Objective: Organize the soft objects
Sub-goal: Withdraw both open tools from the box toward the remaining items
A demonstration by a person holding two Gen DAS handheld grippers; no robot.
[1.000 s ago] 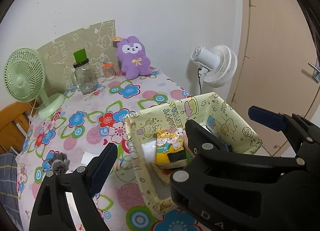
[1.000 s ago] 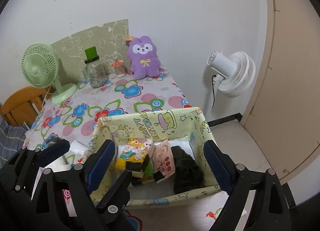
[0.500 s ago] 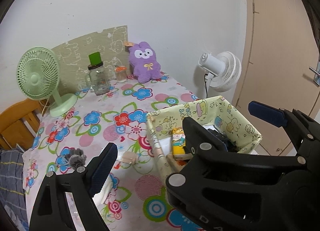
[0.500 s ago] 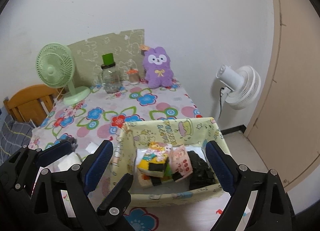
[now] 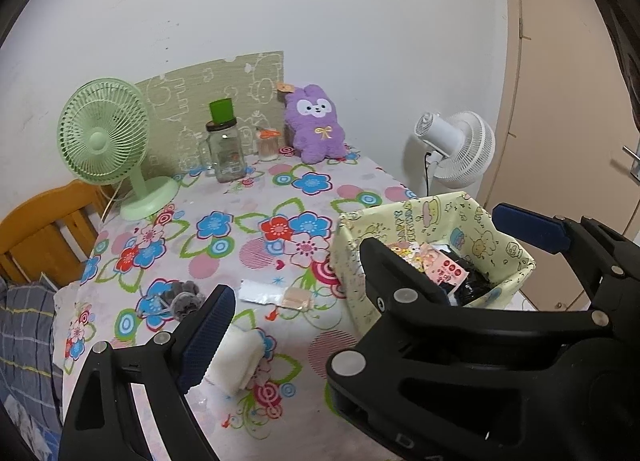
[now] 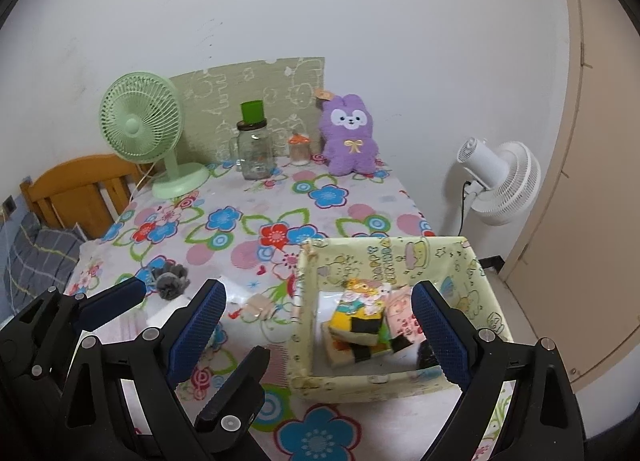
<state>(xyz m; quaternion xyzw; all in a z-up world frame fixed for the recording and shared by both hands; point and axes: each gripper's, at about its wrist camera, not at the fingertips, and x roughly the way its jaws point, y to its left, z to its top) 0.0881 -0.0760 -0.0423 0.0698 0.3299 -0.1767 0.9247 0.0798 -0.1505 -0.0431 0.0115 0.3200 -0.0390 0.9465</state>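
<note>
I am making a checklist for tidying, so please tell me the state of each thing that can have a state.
left gripper: open, holds nothing
right gripper: open, holds nothing
fabric bin: upright, open top, partly filled
glass jar: upright, lid on
purple plush bunny: upright against wall
white folded cloth: lying on table, outside bin
grey pompom: on table, outside bin

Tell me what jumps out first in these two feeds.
The loud flowered tablecloth fills both views. Against the back wall sits a purple plush bunny, with a green desk fan far left. Near the right edge, a yellow fabric bin holds soft items beneath the open right gripper.
</note>
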